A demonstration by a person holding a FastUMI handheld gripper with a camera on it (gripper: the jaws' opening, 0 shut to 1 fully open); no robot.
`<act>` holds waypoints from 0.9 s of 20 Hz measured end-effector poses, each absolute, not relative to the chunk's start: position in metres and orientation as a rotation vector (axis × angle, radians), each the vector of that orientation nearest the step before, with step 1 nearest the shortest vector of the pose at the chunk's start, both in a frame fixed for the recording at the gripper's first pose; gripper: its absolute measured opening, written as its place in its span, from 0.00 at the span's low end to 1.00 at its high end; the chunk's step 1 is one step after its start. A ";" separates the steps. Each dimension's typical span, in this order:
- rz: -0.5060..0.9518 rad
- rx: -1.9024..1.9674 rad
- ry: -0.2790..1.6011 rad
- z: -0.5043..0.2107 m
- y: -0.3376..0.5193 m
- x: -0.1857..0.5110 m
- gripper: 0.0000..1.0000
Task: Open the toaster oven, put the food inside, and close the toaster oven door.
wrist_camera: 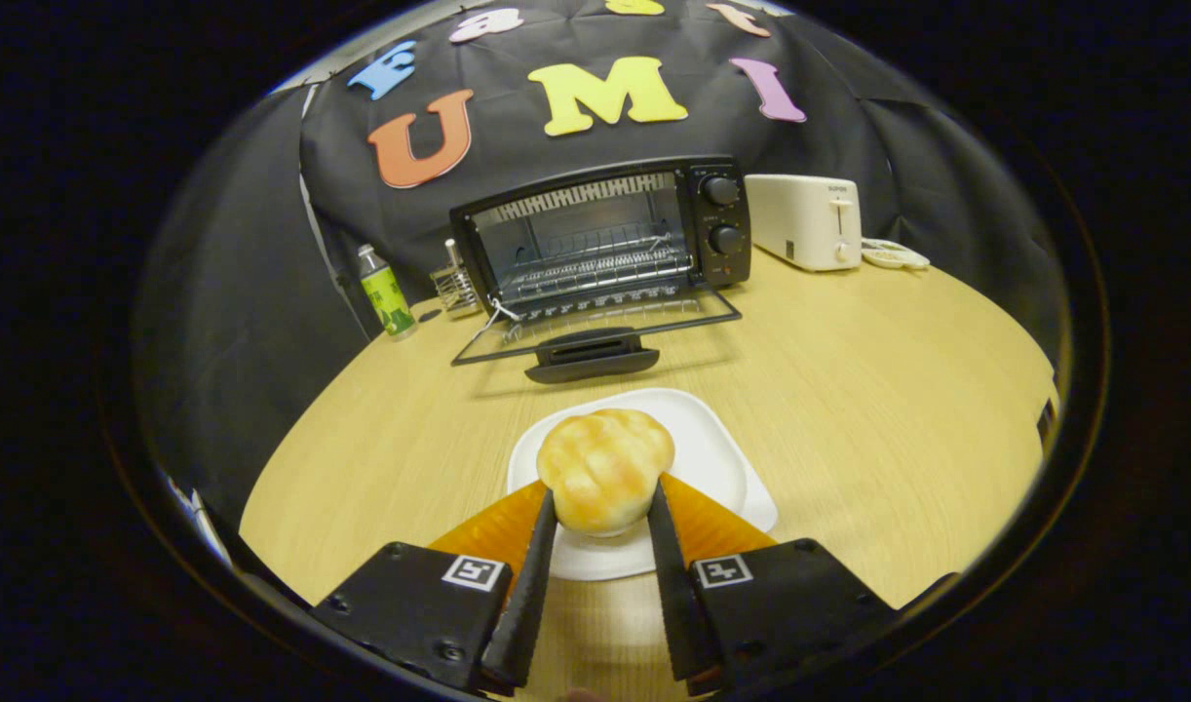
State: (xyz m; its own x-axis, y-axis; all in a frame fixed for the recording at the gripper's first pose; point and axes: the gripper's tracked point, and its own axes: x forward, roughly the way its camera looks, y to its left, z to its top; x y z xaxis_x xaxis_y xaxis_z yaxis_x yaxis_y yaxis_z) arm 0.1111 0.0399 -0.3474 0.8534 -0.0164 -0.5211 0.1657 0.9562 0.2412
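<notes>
A golden bread bun [605, 468] sits between my two fingers, which press on its left and right sides; my gripper [603, 505] is shut on it. The bun is over the near part of a white plate [722, 458] on the wooden table; I cannot tell whether it still rests on the plate. Beyond the plate stands a black toaster oven [605, 239] with its glass door [595, 341] folded down flat toward me. Its wire rack [595, 273] shows inside, with nothing on it.
A white pop-up toaster [805, 222] stands right of the oven, with a small white dish [893, 256] beside it. Left of the oven are a green-labelled bottle [386, 292] and a small wire holder [452, 283]. Bare table [898, 390] lies right of the plate.
</notes>
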 end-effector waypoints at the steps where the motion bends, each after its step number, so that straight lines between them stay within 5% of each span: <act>1: -0.088 0.320 0.518 -0.339 0.041 0.112 0.55; 11: 0.056 0.770 0.327 -0.251 0.064 0.176 0.48; 18: 0.014 0.889 0.298 -0.241 0.060 0.247 0.48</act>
